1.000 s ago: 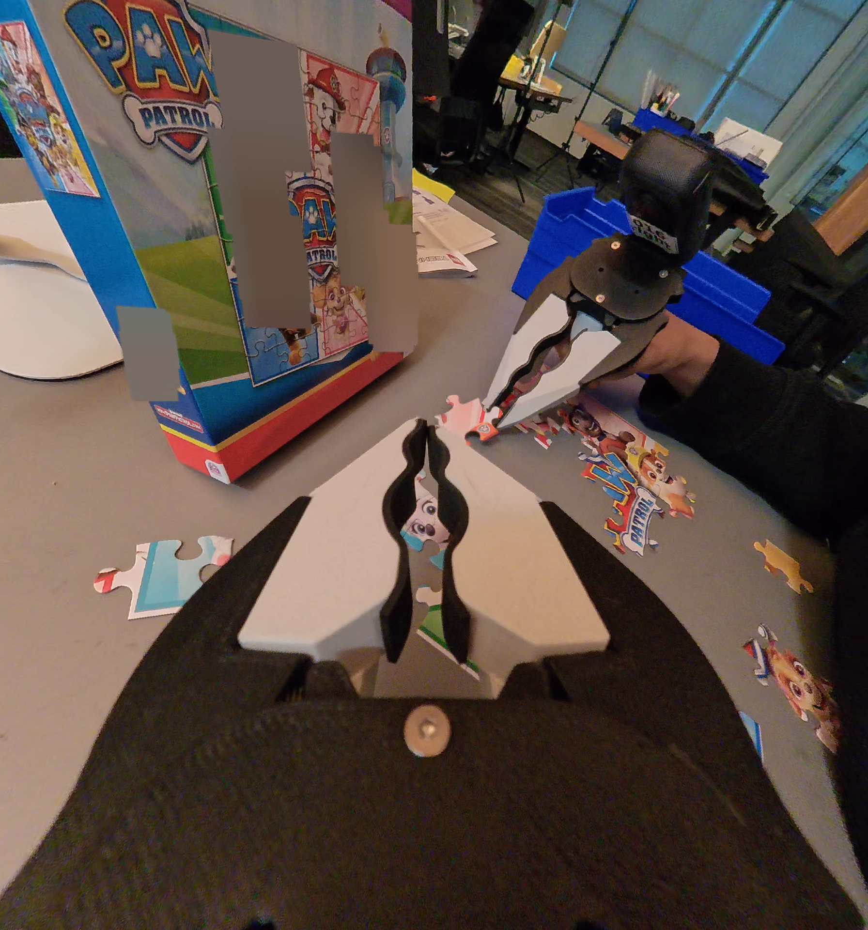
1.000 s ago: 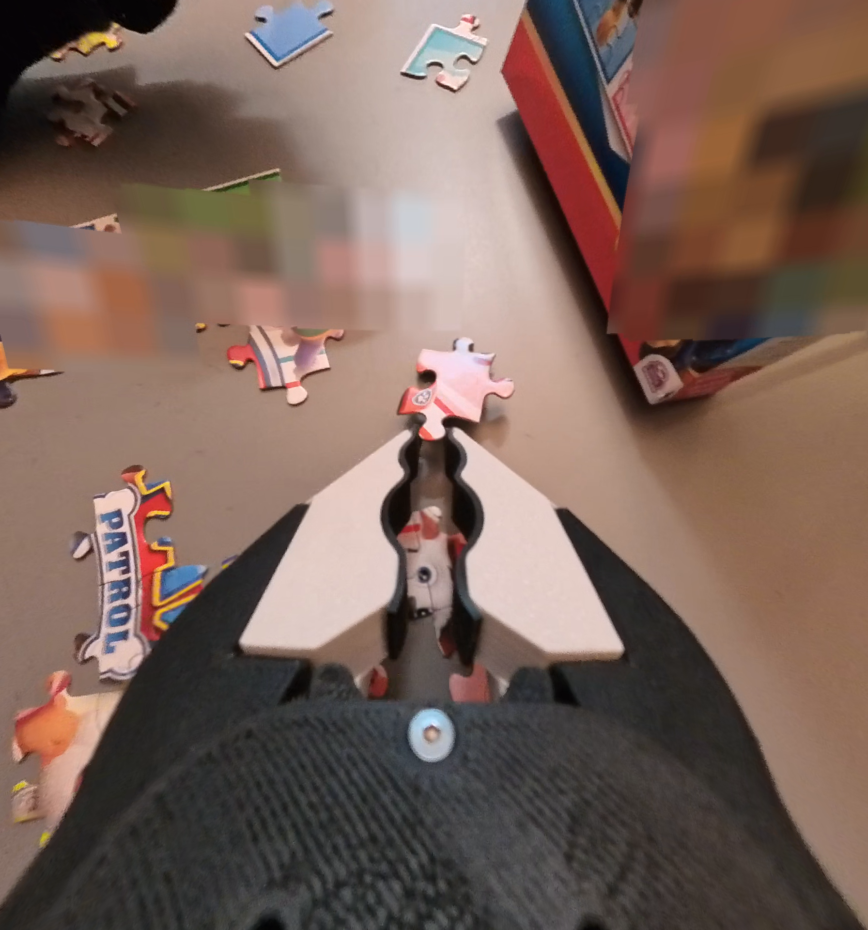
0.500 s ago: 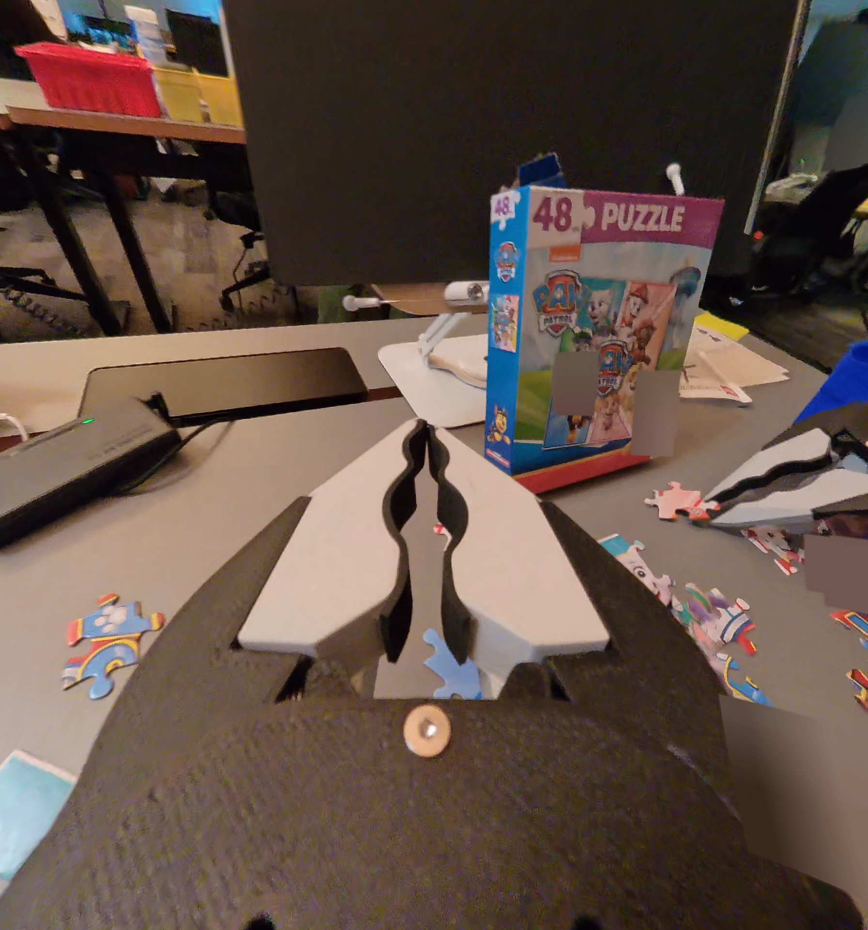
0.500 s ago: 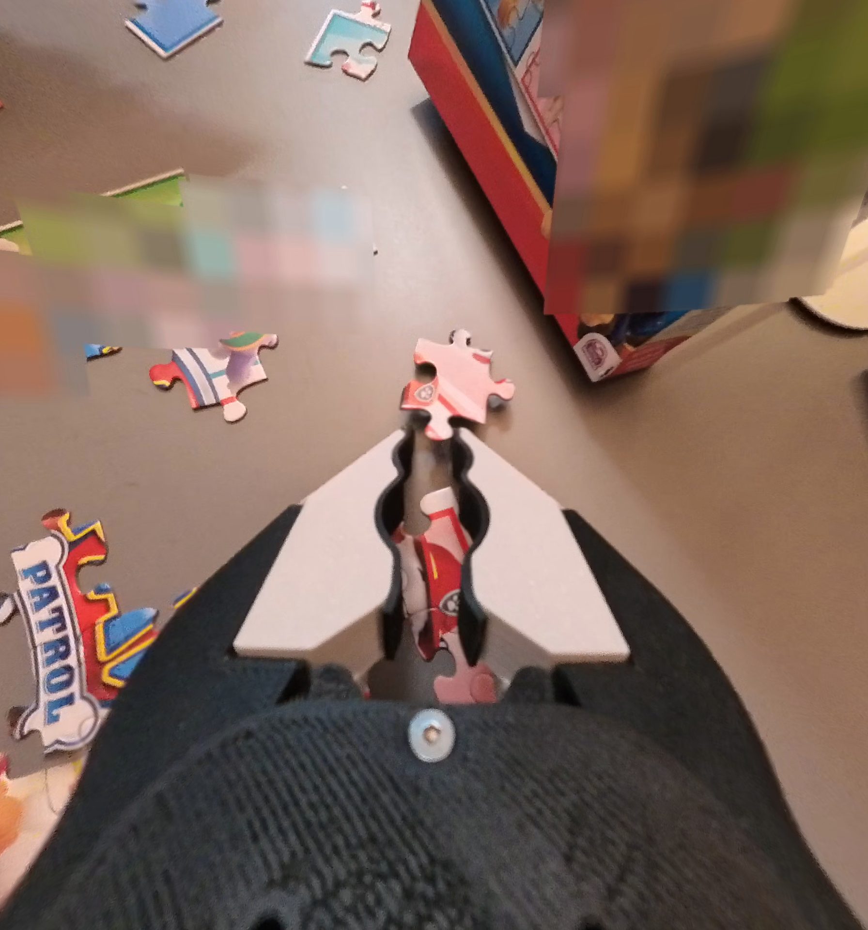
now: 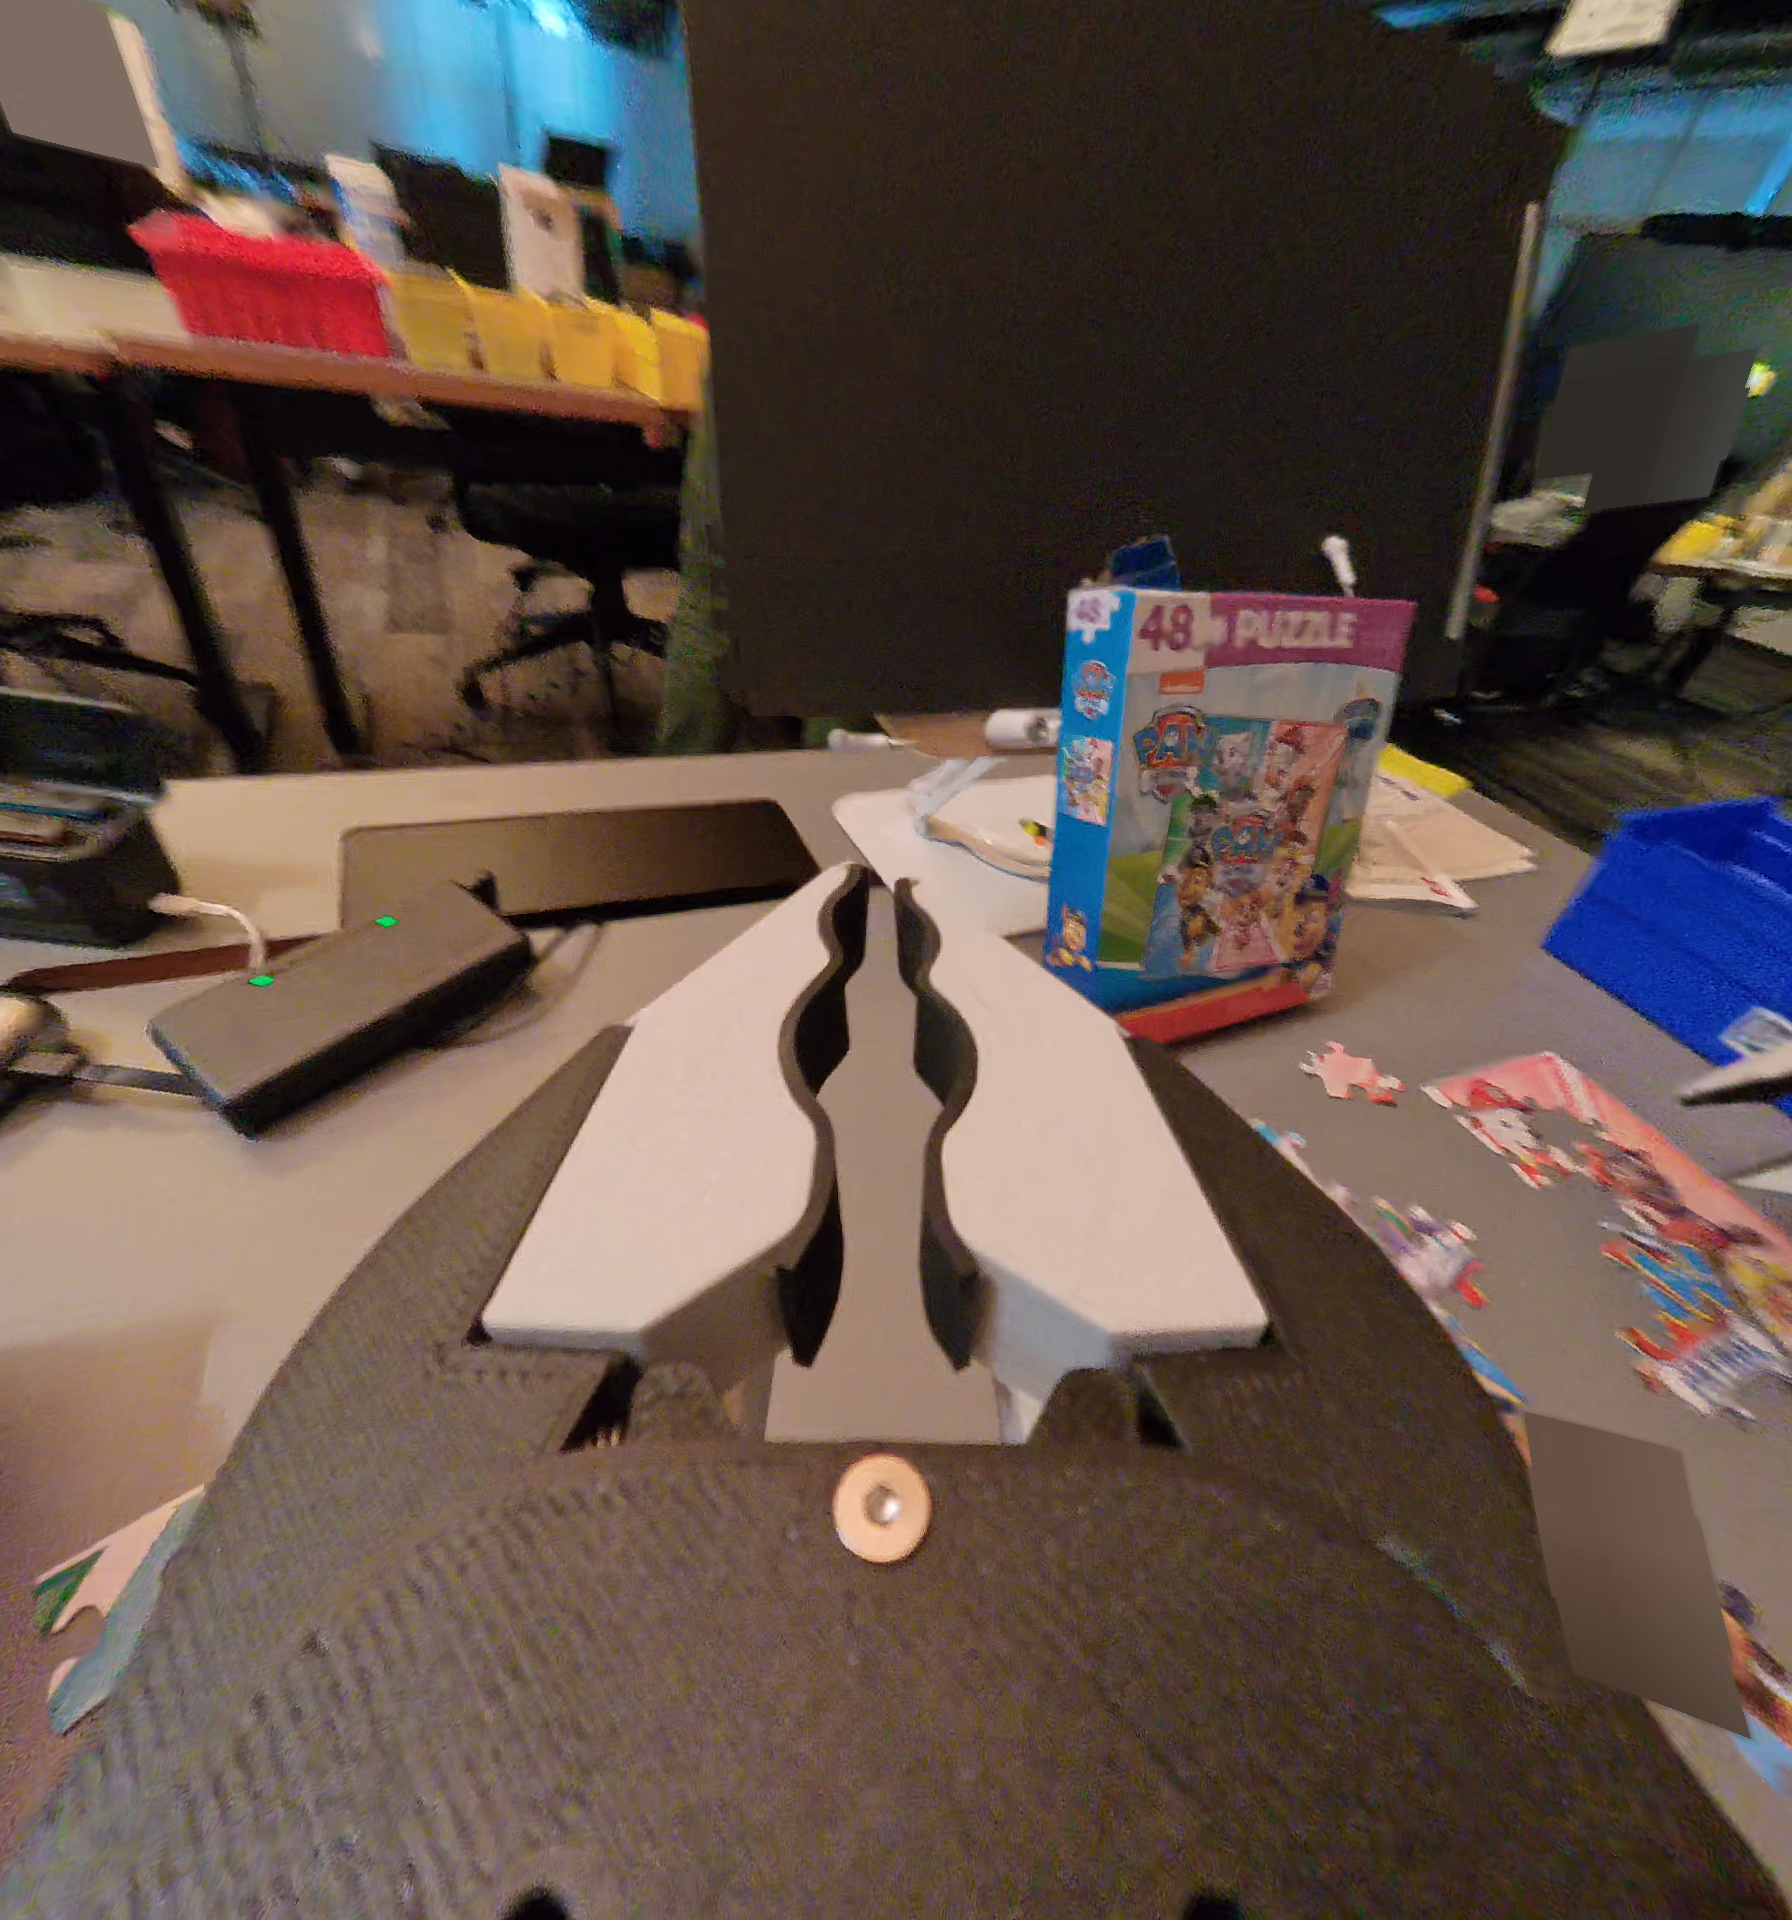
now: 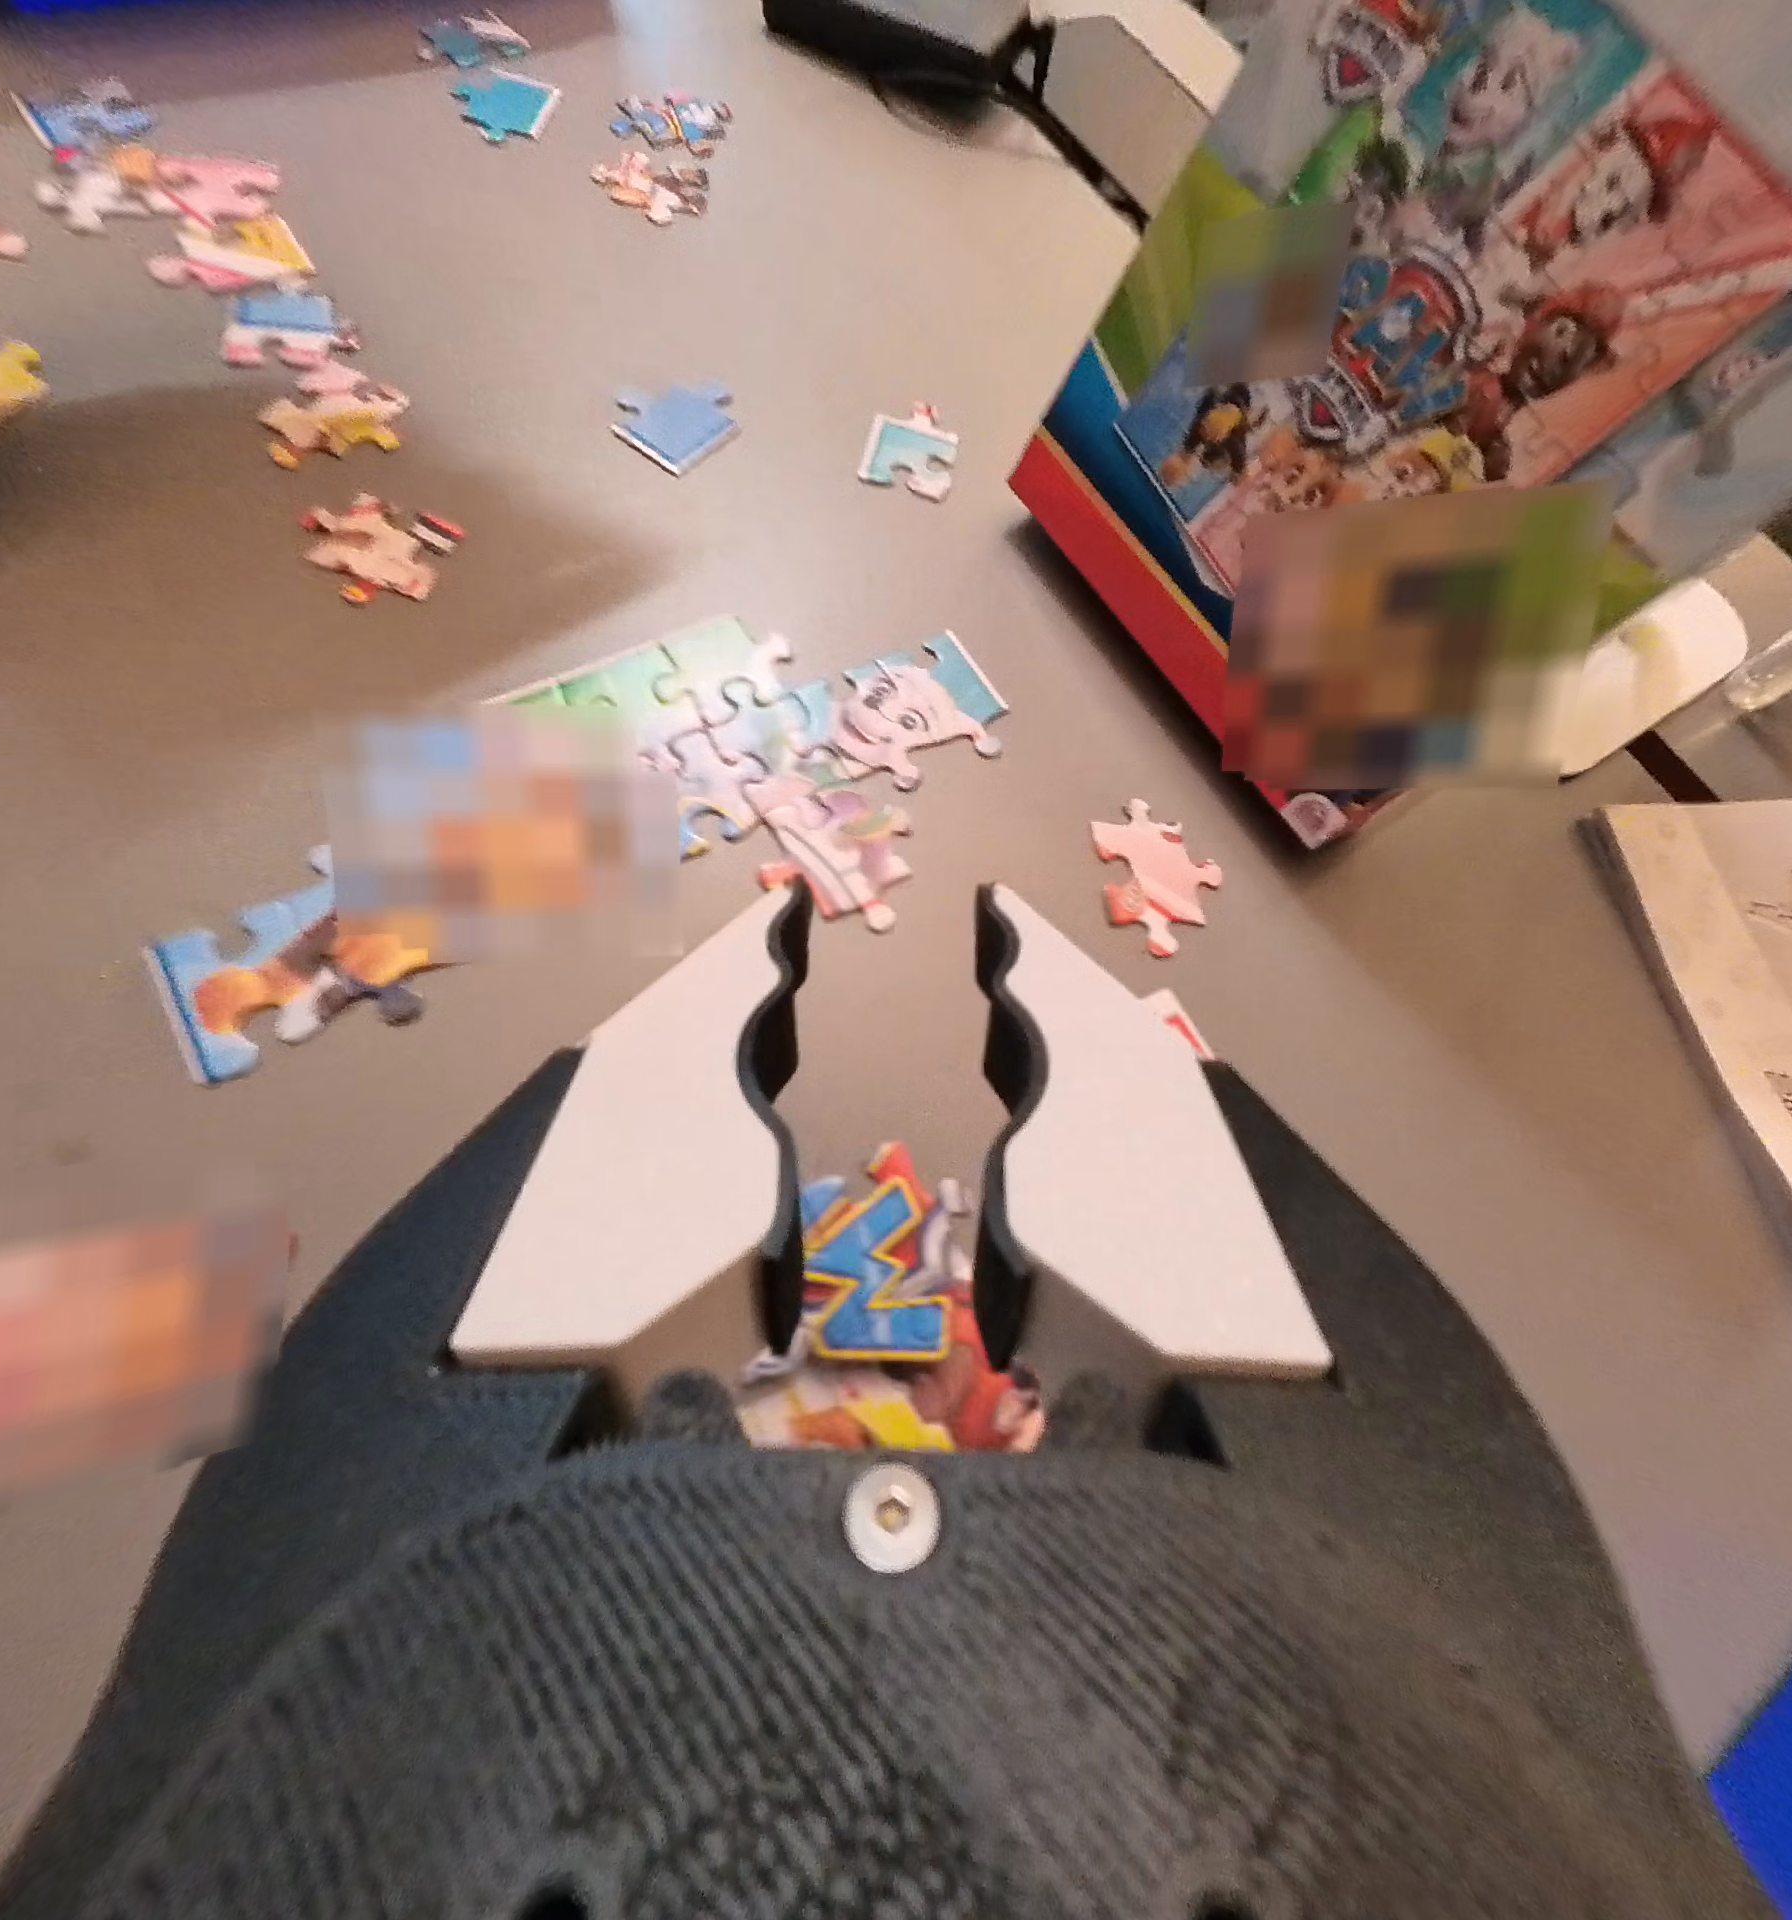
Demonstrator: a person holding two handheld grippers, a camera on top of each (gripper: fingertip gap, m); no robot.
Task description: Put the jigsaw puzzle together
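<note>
A puzzle box (image 5: 1230,821) stands upright on the grey tabletop (image 5: 196,1195), papers (image 5: 1432,842) behind it. A black power brick (image 5: 341,1003) lies left, a blue bin (image 5: 1713,925) right. Loose puzzle pieces (image 6: 679,421) lie scattered.

Table (image 6: 580,540): smooth, matt grey top. Puzzle pieces (image 6: 679,421): flat printed card, slight sheen. Puzzle box (image 5: 1230,810): printed cardboard, glossy faces. Left gripper (image 5: 876,888): pale matt plastic fingers (image 5: 705,1122) with dark wavy pads; rough, ridged black body, one shiny metal screw (image 5: 879,1507). Right gripper (image 6: 887,904): same finishes. Bin (image 5: 1723,914): smooth blue plastic. Charger brick (image 5: 341,1003): matt black plastic.
</note>
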